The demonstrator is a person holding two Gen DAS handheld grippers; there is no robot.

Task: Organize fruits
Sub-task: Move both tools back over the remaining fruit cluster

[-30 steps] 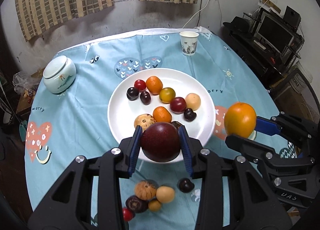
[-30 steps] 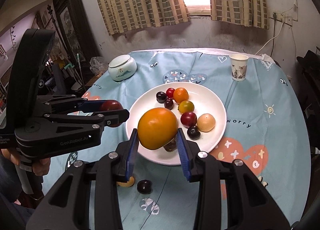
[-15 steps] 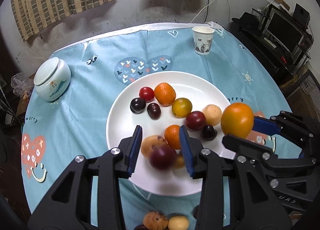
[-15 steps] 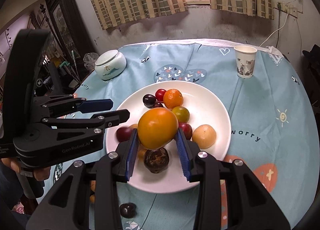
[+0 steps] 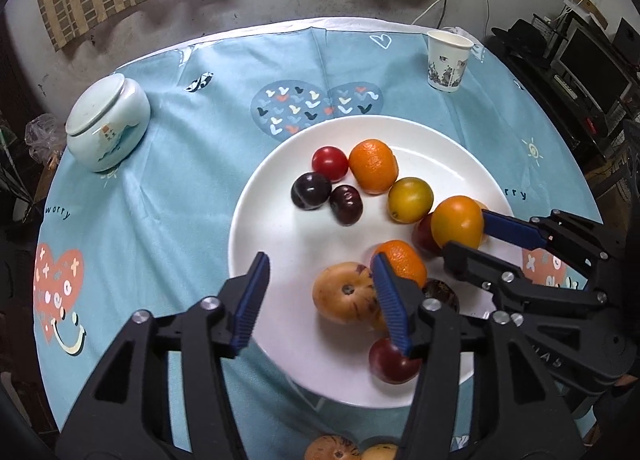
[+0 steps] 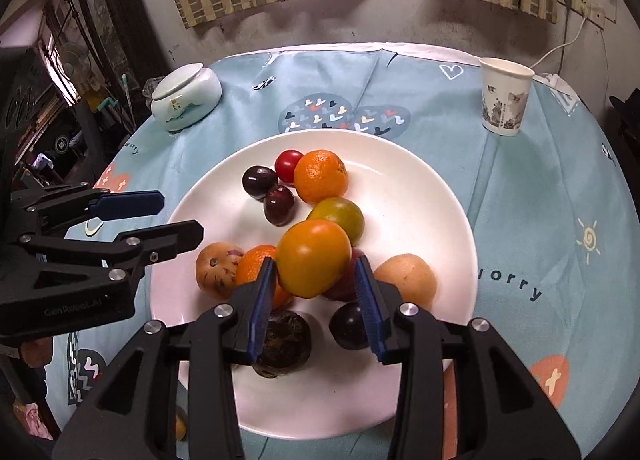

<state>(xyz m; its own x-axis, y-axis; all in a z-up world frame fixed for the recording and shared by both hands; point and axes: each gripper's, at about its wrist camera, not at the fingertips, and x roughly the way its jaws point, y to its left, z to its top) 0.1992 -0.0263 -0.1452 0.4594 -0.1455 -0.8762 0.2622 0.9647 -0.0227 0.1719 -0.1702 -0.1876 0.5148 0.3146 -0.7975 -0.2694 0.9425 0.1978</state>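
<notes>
Over the white plate [image 6: 440, 196], the right gripper [image 6: 316, 284] pinched an orange fruit [image 6: 313, 256] that next needed setting down gently, while the left gripper [image 5: 320, 300] stood spread wide at nine o'clock.

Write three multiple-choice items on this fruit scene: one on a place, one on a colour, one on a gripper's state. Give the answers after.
1. Where does the paper cup stand?
A. on the white plate
B. on the tablecloth beyond the plate
C. inside the lidded jar

2. What colour is the fruit between the right gripper's fingers?
A. orange
B. dark purple
C. green

3. How is the left gripper?
A. shut on a plum
B. shut on the cup
C. open, holding nothing

Answers:
1 B: the cup sits on the blue tablecloth, apart from the white plate and far from the lidded jar.
2 A: the large orange fruit fills the gap between the blue pads.
3 C: its fingers stand apart over bare plate, and the dark red plum lies on the plate beside them.
</notes>
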